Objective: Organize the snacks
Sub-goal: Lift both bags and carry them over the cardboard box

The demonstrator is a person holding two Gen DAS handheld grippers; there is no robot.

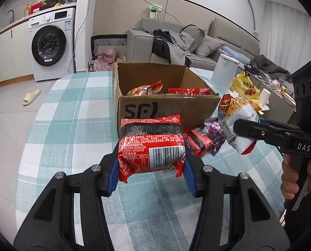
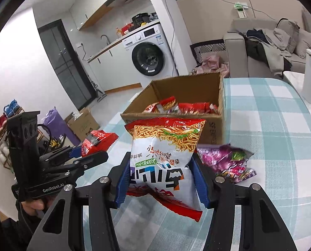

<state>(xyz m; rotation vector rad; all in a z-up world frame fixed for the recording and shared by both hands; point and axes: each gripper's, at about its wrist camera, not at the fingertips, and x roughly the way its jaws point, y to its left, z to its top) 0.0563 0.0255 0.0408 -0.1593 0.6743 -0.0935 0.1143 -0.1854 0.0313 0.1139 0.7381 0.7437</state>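
Note:
My left gripper (image 1: 150,168) is shut on a red noodle packet (image 1: 151,146) with a barcode, held above the checked tablecloth just in front of the cardboard box (image 1: 168,108). My right gripper (image 2: 160,183) is shut on a white and red bag of fried noodle snack (image 2: 166,156), lifted off the table; the same bag (image 1: 237,115) shows at the right in the left wrist view. The box (image 2: 210,129) holds several red packets. A red packet (image 1: 198,142) and purple packets (image 2: 228,161) lie on the cloth beside the box.
A white cylindrical appliance (image 1: 224,71) and a yellow bag (image 1: 244,86) stand behind the box on the right. A grey sofa (image 1: 197,41) with clothes sits beyond the table. A washing machine (image 1: 50,46) is at the left. The table edge curves away on the left.

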